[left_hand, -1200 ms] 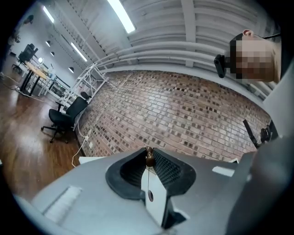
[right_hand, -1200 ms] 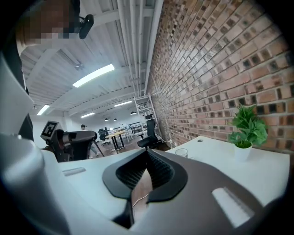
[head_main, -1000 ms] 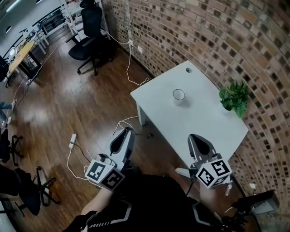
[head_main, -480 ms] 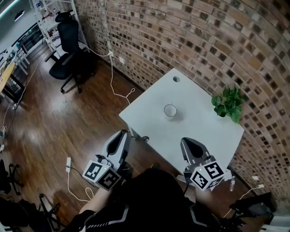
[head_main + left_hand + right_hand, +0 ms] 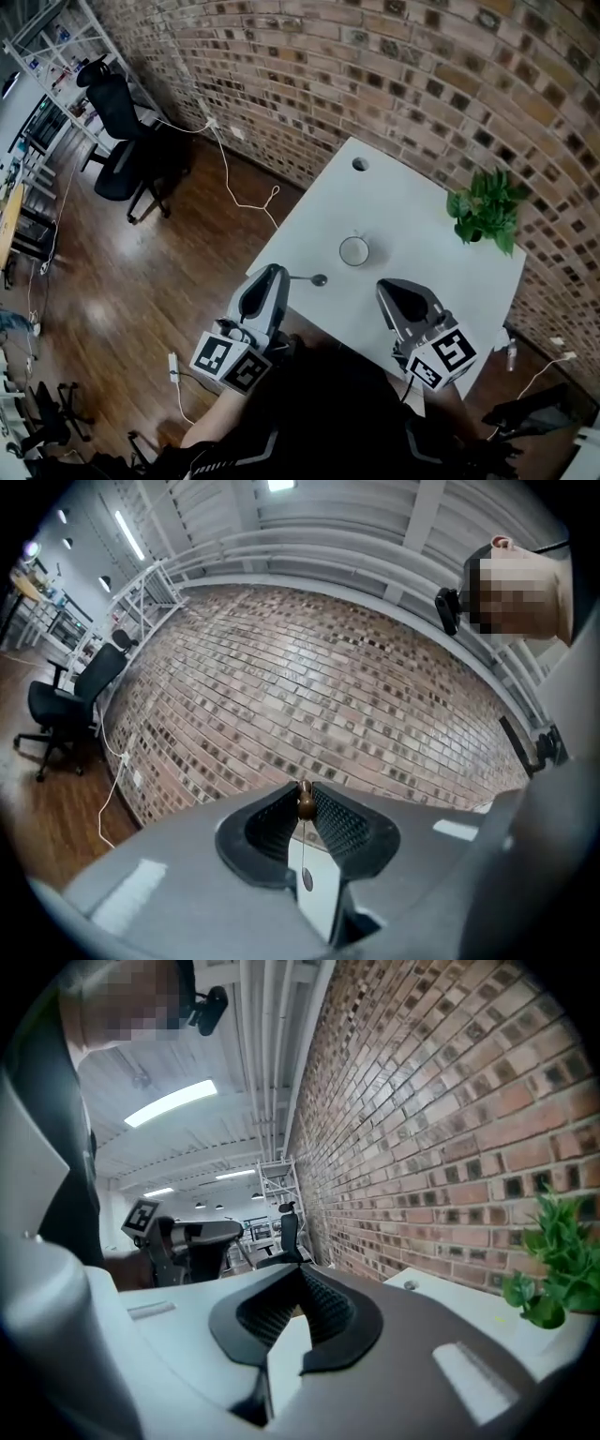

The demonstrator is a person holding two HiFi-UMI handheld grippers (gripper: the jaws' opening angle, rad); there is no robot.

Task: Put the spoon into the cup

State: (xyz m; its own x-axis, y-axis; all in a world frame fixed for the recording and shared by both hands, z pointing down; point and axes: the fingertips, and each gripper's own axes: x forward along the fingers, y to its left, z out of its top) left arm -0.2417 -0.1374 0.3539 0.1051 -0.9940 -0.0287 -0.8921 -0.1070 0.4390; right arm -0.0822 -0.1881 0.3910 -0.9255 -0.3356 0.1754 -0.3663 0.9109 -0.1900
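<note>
My left gripper (image 5: 277, 275): fingers narrow, pinched on spoon (image 5: 316, 279) handle. Spoon bowl juts over near edge of table (image 5: 412, 202), near cup (image 5: 354, 251) but apart. Cup upright mid-table. My right gripper (image 5: 390, 290): fingers together, nothing between.

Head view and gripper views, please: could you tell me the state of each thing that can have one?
Left tongs: shut on the small dark spoon.
Small dark spoon: held by its handle end, bowl over the white table.
Right tongs: shut, empty.
White round cup: upright on the table, no spoon inside.
Green potted plant: upright.
</note>
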